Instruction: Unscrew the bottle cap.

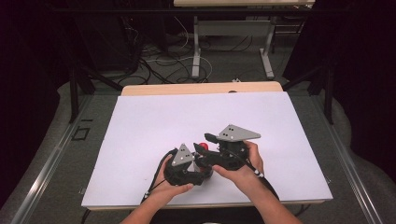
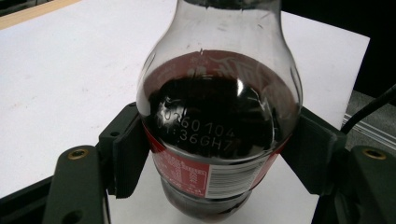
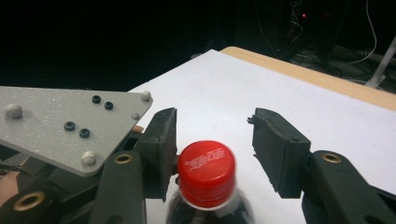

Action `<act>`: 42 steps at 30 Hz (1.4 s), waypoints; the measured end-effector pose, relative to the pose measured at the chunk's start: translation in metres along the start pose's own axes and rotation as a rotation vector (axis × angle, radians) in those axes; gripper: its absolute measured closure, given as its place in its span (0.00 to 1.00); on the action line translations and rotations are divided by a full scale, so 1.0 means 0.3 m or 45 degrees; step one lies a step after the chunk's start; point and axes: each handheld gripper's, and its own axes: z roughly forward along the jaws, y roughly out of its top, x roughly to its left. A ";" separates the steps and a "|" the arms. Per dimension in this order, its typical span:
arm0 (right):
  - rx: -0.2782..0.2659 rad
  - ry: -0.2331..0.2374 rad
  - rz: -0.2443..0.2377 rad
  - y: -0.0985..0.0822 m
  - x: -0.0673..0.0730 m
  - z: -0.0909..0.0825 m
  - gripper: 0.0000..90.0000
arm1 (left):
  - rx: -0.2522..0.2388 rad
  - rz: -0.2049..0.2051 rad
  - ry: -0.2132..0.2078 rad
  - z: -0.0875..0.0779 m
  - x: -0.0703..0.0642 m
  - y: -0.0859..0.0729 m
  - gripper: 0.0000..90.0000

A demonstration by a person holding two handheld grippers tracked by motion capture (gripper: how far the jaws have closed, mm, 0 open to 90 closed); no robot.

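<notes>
A cola bottle [image 2: 219, 121] with dark drink and a red label stands on the white table. My left gripper [image 2: 219, 156] is shut on its body, one pad on each side just above the label. In the high view, the left gripper [image 1: 198, 163] sits near the table's front middle, and the bottle's red cap [image 1: 201, 147] pokes up between the two tools. My right gripper [image 3: 215, 140] is open around the red cap [image 3: 208, 170]. Its left pad [image 3: 161, 147] is close beside the cap; the right pad [image 3: 280, 154] stands apart. From above, the right gripper [image 1: 208, 141] comes in from the right.
A white sheet [image 1: 154, 121] covers the table, with a wooden edge [image 1: 201, 87] at the back. Behind it are a second table's legs [image 1: 196, 56] and floor cables [image 1: 159, 63]. The left gripper's grey plate [image 3: 70, 121] lies close to my right gripper's left jaw.
</notes>
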 end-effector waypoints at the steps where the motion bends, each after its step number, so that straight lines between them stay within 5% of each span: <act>1: 0.000 -0.018 -0.007 -0.003 0.007 0.004 0.55 | -0.004 -0.010 -0.002 0.001 -0.001 -0.001 0.34; 7: 0.003 -0.101 -0.035 -0.020 0.037 0.021 0.66 | -0.003 -0.013 0.014 -0.002 0.002 0.001 0.34; 11: -0.006 -0.052 -0.061 -0.022 0.030 0.016 0.68 | 0.002 -0.003 0.005 -0.007 0.004 0.002 0.34; 15: 0.028 0.119 -0.119 -0.009 -0.019 0.013 0.68 | -0.005 0.005 -0.017 -0.008 0.003 0.003 0.34; 20: 0.047 0.440 -0.260 0.011 -0.101 0.020 0.68 | -0.001 0.027 -0.068 -0.014 0.000 0.007 0.34; 21: 0.047 0.440 -0.260 0.011 -0.101 0.020 0.68 | -0.001 0.027 -0.068 -0.014 0.000 0.007 0.34; 22: 0.050 0.568 -0.305 0.019 -0.141 0.028 0.68 | -0.009 0.026 -0.069 -0.011 -0.002 0.007 0.34; 25: 0.067 0.654 -0.336 0.024 -0.166 0.033 0.68 | -0.009 0.033 -0.072 -0.005 -0.008 0.006 0.34; 26: 0.085 0.723 -0.384 0.027 -0.183 0.040 0.68 | 0.004 0.043 -0.082 -0.005 -0.008 0.005 0.34; 28: 0.087 0.739 -0.387 0.027 -0.188 0.047 0.68 | 0.007 0.040 -0.083 -0.002 -0.008 0.003 0.34; 31: 0.091 0.725 -0.392 0.027 -0.186 0.048 0.68 | 0.002 0.028 -0.070 -0.001 -0.006 0.002 0.34; 32: 0.074 0.659 -0.355 0.025 -0.173 0.044 0.58 | 0.007 0.024 -0.062 -0.004 -0.002 0.003 0.34; 35: 0.033 0.533 -0.288 0.028 -0.140 0.025 0.53 | -0.001 0.011 -0.048 -0.004 0.000 0.002 0.34; 42: -0.004 0.117 -0.120 0.025 -0.028 -0.004 0.55 | -0.005 -0.012 -0.011 -0.002 0.005 0.000 0.34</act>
